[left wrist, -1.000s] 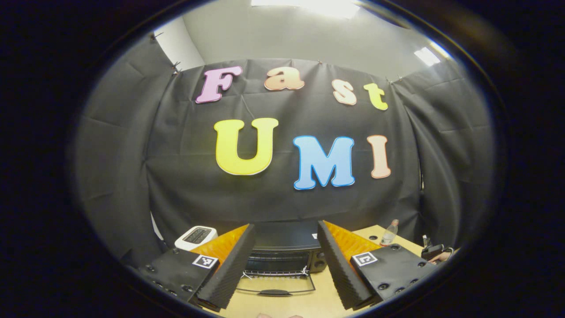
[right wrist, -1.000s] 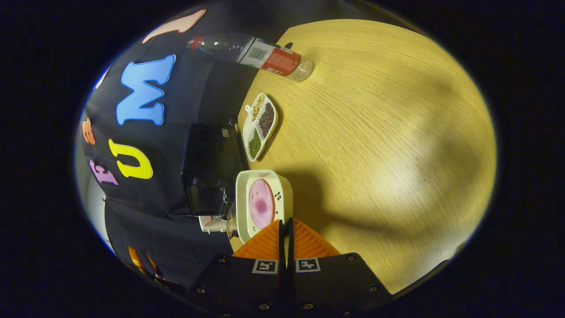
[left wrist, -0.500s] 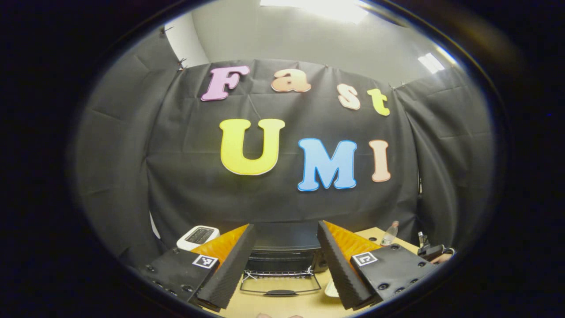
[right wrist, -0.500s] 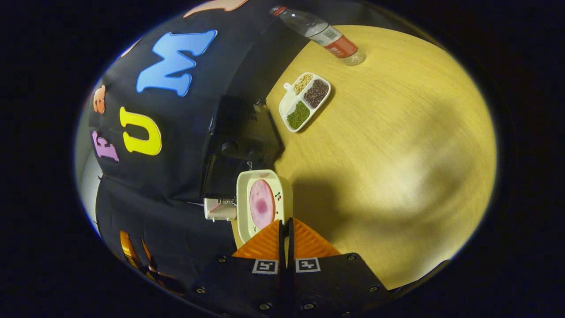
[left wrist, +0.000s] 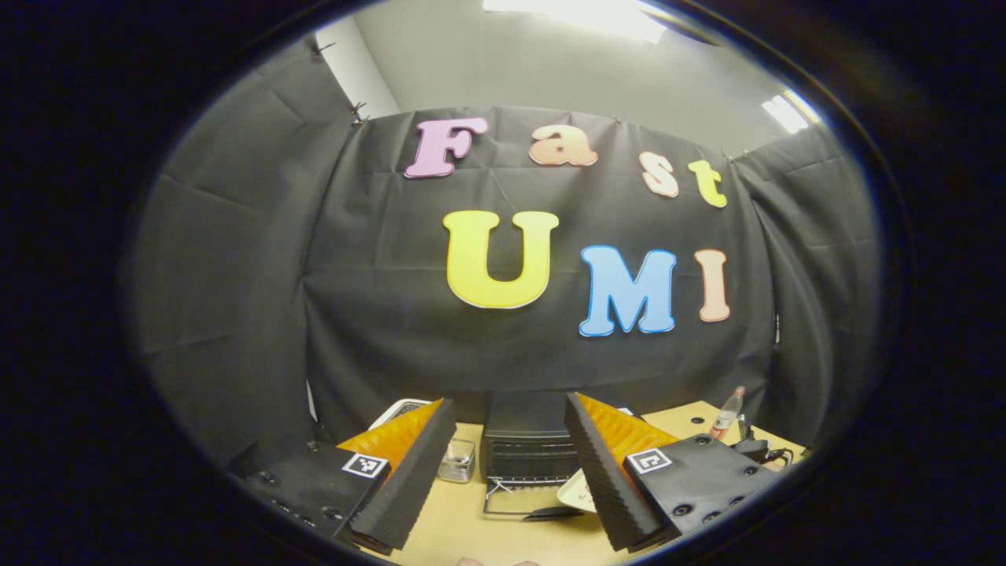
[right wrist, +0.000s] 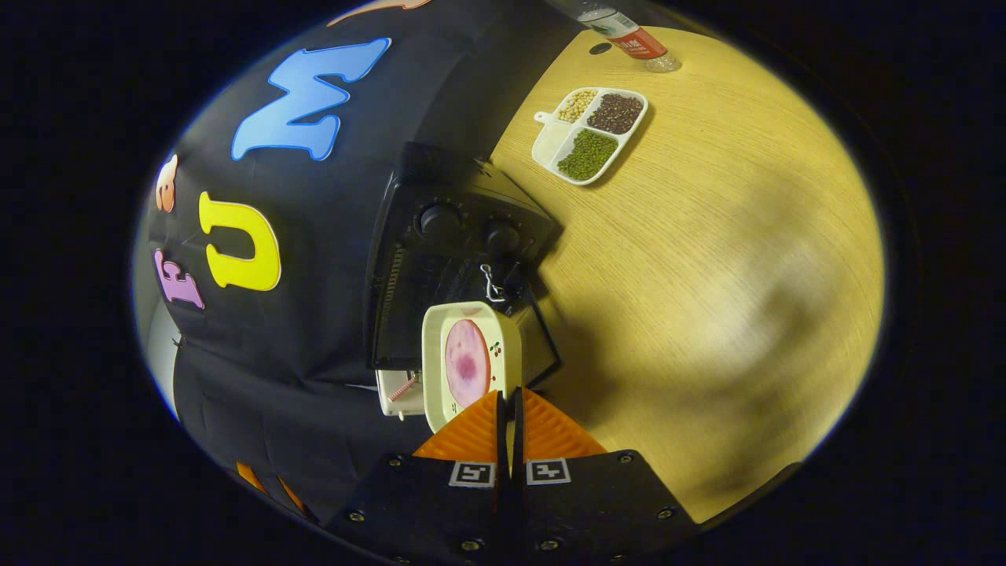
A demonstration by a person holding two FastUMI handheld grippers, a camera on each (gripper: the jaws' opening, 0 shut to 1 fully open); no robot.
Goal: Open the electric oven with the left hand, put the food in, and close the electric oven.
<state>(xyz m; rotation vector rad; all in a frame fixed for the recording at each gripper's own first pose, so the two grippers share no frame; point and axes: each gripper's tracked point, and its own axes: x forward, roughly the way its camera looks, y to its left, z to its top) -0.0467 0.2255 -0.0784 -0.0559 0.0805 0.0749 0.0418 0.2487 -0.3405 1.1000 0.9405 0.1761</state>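
No legible txt on bottle [right wrist: 629, 39]

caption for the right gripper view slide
Right gripper holds a cream rectangular dish of pink food before the black electric oven.

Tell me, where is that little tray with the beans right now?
In the right gripper view, the divided tray lies on the wooden table, between the black oven and the bottle.

a staged recording booth: black cloth [left wrist: 236, 259] hung as walls, ceiling lights [left wrist: 581, 12], a wooden table [right wrist: 707, 259] set with an oven [right wrist: 440, 236] and toaster [left wrist: 397, 409].
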